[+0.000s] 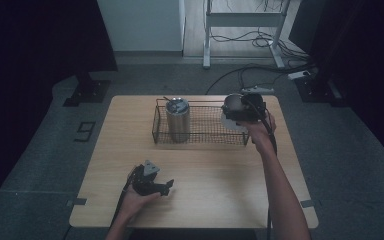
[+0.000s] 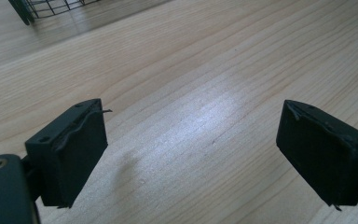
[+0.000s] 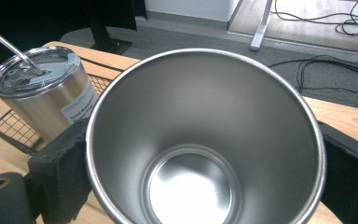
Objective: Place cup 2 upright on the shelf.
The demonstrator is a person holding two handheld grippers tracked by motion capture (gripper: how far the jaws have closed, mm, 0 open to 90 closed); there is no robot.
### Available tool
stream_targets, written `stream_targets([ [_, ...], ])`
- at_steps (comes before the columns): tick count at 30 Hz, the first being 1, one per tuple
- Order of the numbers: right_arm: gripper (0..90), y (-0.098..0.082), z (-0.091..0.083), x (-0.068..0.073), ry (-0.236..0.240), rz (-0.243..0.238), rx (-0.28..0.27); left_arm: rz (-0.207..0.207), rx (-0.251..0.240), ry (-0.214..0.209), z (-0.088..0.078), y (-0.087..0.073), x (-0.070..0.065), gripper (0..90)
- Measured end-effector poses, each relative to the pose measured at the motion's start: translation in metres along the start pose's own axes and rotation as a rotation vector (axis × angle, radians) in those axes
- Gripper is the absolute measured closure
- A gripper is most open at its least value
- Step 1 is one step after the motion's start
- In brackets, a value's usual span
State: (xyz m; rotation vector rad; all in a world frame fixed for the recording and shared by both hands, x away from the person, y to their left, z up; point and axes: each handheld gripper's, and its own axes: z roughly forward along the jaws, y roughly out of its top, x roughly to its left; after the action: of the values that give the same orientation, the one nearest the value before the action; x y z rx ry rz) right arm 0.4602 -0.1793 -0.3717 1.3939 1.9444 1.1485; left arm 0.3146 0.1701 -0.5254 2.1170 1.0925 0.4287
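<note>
An empty steel cup (image 3: 205, 140) sits between the jaws of my right gripper (image 3: 205, 158), which is shut on its sides. In the high view that cup (image 1: 232, 103) hangs over the right end of a wire basket (image 1: 205, 101). A lidded steel tumbler (image 1: 177, 119) with a straw stands upright in the basket's left part, also seen in the right gripper view as the tumbler (image 3: 42, 88). My left gripper (image 1: 166, 186) rests low at the table's near left. Its jaws stand open over bare wood, as the left gripper view shows around the gripper (image 2: 193, 126).
The wooden table (image 1: 205, 200) carries the basket across its far middle. Something white (image 1: 232, 124) shows under my right gripper at the basket's right end. A corner of the basket (image 2: 46, 9) shows at the top left of the left gripper view. Cables and a desk frame lie on the floor behind.
</note>
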Motion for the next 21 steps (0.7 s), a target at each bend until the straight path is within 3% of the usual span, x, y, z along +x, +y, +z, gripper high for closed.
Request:
stream_targets([
  [21,6.3,0.014,0.031,-0.002,-0.018,-0.013,0.026,-0.006,0.013,0.002,-0.001,-0.002,0.005,8.7],
])
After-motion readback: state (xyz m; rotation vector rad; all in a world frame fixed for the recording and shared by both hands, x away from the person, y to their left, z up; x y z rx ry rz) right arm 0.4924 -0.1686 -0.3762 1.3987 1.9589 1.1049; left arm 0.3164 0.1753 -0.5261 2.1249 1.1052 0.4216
